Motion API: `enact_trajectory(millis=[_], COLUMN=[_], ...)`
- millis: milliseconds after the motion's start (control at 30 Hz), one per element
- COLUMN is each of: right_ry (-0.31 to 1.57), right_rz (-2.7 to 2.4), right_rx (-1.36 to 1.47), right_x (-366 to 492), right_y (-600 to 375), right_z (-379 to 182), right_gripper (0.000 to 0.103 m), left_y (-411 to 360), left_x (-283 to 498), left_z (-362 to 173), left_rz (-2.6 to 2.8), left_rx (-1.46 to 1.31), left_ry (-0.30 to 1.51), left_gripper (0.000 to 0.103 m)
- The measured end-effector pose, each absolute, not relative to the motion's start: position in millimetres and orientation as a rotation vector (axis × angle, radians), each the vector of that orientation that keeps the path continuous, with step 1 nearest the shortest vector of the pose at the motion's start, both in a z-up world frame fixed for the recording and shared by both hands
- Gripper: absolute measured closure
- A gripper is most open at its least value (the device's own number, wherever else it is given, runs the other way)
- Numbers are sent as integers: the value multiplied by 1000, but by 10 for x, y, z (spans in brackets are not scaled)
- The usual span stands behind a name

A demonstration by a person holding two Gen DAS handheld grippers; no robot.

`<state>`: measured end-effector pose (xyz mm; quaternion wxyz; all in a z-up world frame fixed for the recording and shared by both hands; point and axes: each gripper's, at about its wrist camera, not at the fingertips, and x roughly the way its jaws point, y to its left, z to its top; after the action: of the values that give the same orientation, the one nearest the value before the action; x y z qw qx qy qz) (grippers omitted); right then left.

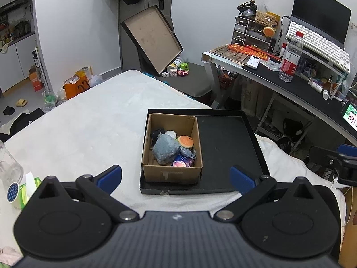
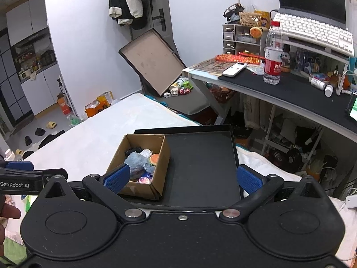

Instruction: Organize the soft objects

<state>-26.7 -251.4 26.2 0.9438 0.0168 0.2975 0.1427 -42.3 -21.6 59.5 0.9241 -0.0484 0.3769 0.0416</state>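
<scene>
A brown cardboard box [image 1: 171, 174] stands in the left half of a black tray [image 1: 225, 147] on the white bed. Inside lie a grey plush [image 1: 165, 148], a burger-shaped squishy [image 1: 185, 141] and several other small soft items. My left gripper [image 1: 176, 177] is open and empty, held just in front of the box. My right gripper [image 2: 183, 177] is open and empty, above the tray's near edge, with the box [image 2: 136, 188] by its left finger [image 2: 117, 177] and the grey plush [image 2: 136, 162] visible inside. The tray [image 2: 200, 167] is bare on its right half.
A glass jar [image 1: 9, 167], a tape roll [image 1: 13, 193] and a tissue pack [image 1: 30, 186] sit at the left on the bed. A desk [image 2: 290, 91] with a water bottle [image 2: 272, 53], keyboard and monitor stands at the right. A box lid [image 1: 151, 39] leans on the far wall.
</scene>
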Motion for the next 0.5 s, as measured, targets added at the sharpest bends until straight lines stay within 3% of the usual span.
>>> enact_trajectory(millis=[500], right_ry=[616], right_rz=[315], right_rx=[50], right_x=[-437], right_y=[-2547], right_z=[221], right_gripper=[0], left_y=[-234], left_x=[-616], left_z=[590], left_rz=[104], left_rx=[-99], left_ry=[752], left_gripper=[1])
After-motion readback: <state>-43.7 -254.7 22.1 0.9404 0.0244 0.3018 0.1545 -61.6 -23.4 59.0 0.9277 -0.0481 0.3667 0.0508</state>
